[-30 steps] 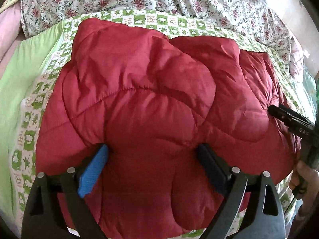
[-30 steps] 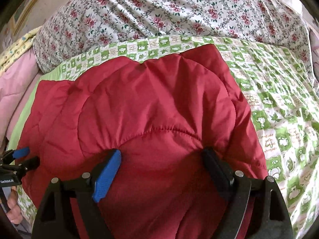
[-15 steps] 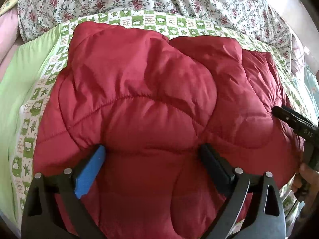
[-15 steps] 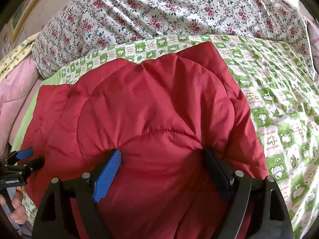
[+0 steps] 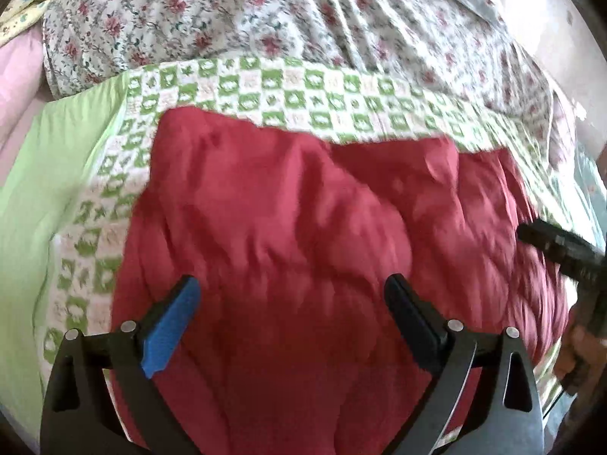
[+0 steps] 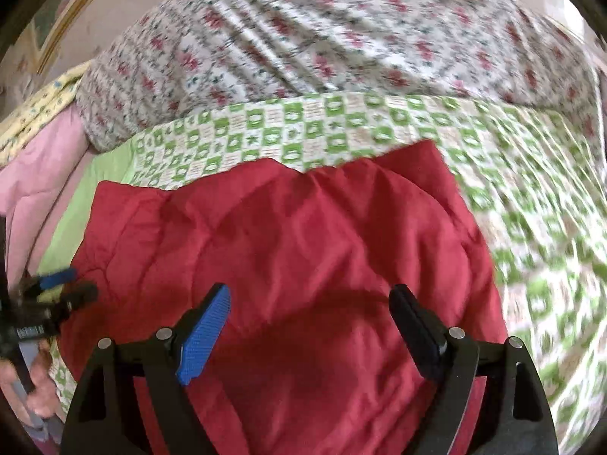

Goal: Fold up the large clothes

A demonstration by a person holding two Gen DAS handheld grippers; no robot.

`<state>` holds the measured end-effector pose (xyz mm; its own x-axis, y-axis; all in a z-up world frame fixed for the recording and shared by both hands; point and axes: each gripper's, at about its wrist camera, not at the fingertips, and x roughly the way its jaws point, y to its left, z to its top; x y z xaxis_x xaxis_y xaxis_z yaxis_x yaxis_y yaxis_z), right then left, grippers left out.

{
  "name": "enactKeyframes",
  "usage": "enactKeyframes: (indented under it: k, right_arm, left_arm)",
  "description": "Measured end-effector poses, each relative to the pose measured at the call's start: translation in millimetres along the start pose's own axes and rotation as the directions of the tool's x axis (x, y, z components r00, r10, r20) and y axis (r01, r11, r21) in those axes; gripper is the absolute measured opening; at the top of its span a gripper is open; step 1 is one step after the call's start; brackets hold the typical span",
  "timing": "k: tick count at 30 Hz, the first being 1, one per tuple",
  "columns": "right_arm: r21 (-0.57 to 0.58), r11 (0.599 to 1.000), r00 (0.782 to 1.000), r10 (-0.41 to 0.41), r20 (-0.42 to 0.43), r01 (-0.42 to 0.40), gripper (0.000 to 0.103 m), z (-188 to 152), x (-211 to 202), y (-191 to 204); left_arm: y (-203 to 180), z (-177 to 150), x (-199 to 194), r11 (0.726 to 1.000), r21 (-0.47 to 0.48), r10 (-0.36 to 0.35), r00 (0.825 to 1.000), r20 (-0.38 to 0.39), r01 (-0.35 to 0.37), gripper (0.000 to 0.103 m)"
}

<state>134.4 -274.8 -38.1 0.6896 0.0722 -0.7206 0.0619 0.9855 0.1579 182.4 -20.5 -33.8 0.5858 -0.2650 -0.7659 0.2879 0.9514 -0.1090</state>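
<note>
red padded garment [image 5: 303, 250]: lies bunched on the green checked bedspread [image 5: 326, 91], doubled over at least once, edges uneven.
left gripper [image 5: 292, 295]: jaws wide apart above the near fold, pads clear of the cloth.
right gripper [image 6: 311, 303]: jaws spread too, holding nothing.
done: a rough first fold, by the look.
left: tidy and fold smaller, probably.

Ahead of our tools we see a bed: green checked quilt [image 6: 512, 174], floral duvet [image 6: 341, 38] beyond, pink bedding [image 6: 41, 174] left.
</note>
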Motion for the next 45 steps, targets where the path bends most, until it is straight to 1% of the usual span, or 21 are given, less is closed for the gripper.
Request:
enactKeyframes:
  k: [1, 2, 3, 5, 9, 14, 16, 18, 19, 22, 24, 26, 28, 31, 34, 37, 38, 40, 42, 45]
  right_arm:
    - [-0.010, 1.000, 1.000, 0.007, -0.015, -0.007, 0.087, 4, 7, 2]
    - [-0.019, 1.000, 0.999, -0.002, -0.051, 0.001, 0.087, 9, 19, 2]
    - [-0.031, 0.999, 0.995, -0.030, -0.091, 0.027, 0.087, 12, 34, 1]
    - [-0.024, 0.999, 0.991, -0.039, -0.126, 0.037, 0.087, 15, 52, -7]
    - [0.042, 0.998, 0.989, -0.035, -0.142, 0.042, 0.085, 21, 65, -27]
    - [0.096, 0.995, 0.988, -0.017, -0.154, 0.033, 0.085, 22, 79, -41]
    - [0.111, 0.993, 0.987, -0.013, -0.158, 0.031, 0.086, 24, 83, -44]
    - [0.118, 0.992, 0.987, -0.016, -0.159, 0.035, 0.086, 23, 84, -45]
    - [0.117, 0.992, 0.987, -0.018, -0.160, 0.037, 0.086, 24, 84, -45]
    - [0.114, 0.993, 0.988, -0.019, -0.154, 0.037, 0.086, 22, 84, -45]
    - [0.116, 0.993, 0.988, -0.019, -0.152, 0.037, 0.086, 23, 84, -45]
    - [0.120, 0.992, 0.990, -0.013, -0.139, 0.030, 0.086, 24, 81, -45]
    - [0.125, 0.992, 0.993, -0.007, -0.118, 0.022, 0.086, 24, 69, -44]
    - [0.133, 0.991, 0.999, -0.014, -0.049, 0.020, 0.088, 18, 31, -37]
    - [0.074, 0.997, 1.000, 0.002, 0.006, -0.002, 0.088, -1, -15, -19]
    - [0.004, 1.000, 1.000, -0.001, -0.010, 0.001, 0.088, -26, -40, 1]
    - [-0.008, 1.000, 1.000, -0.001, -0.020, 0.001, 0.088, -34, -43, 5]
    - [-0.030, 0.999, 0.998, -0.027, -0.054, 0.026, 0.088, -50, -43, 8]
    - [-0.052, 0.996, 0.993, -0.076, -0.089, 0.071, 0.087, -66, -36, 5]
    - [-0.028, 0.998, 0.993, -0.066, -0.094, 0.064, 0.088, -80, -31, -9]
  left_arm:
    - [4, 8, 6, 1.000, -0.014, 0.005, 1.000, -0.012, -0.005, 0.098]
    - [9, 14, 14, 0.999, -0.029, 0.019, 0.999, -0.030, -0.020, 0.098]
    - [16, 19, 24, 0.999, -0.044, 0.028, 0.998, -0.053, -0.031, 0.098]
    - [28, 24, 48, 0.996, -0.073, 0.038, 0.993, -0.108, -0.046, 0.098]
    - [40, 31, 83, 0.991, -0.115, 0.041, 0.985, -0.169, -0.061, 0.098]
    - [40, 44, 101, 0.989, -0.122, 0.063, 0.980, -0.188, -0.087, 0.100]
    - [42, 47, 99, 0.988, -0.128, 0.059, 0.981, -0.185, -0.083, 0.099]
    - [40, 43, 82, 0.990, -0.119, 0.051, 0.987, -0.156, -0.070, 0.098]
    - [36, 37, 69, 0.992, -0.112, 0.036, 0.990, -0.134, -0.051, 0.098]
    - [26, 12, 28, 0.996, -0.085, -0.021, 0.997, -0.073, 0.015, 0.098]
    - [20, -7, 3, 0.996, -0.071, -0.052, 0.998, -0.042, 0.049, 0.098]
    - [16, -26, -18, 0.995, -0.065, -0.080, 0.996, -0.023, 0.079, 0.098]
    - [13, -41, -30, 0.994, -0.061, -0.086, 0.996, -0.014, 0.085, 0.098]
    - [8, -57, -37, 0.998, -0.033, -0.055, 0.998, -0.021, 0.054, 0.098]
    - [7, -68, -37, 0.998, -0.026, -0.054, 0.998, -0.037, 0.053, 0.098]
    - [5, -75, -34, 0.998, -0.030, -0.056, 0.997, -0.056, 0.054, 0.098]
    - [5, -76, -31, 0.998, -0.031, -0.050, 0.997, -0.064, 0.048, 0.098]
    - [4, -80, -24, 0.999, -0.029, -0.031, 0.996, -0.088, 0.029, 0.098]
    - [4, -83, -18, 1.000, -0.024, -0.019, 0.996, -0.093, 0.017, 0.098]
    - [6, -87, -9, 0.999, -0.031, -0.015, 0.994, -0.106, 0.012, 0.099]
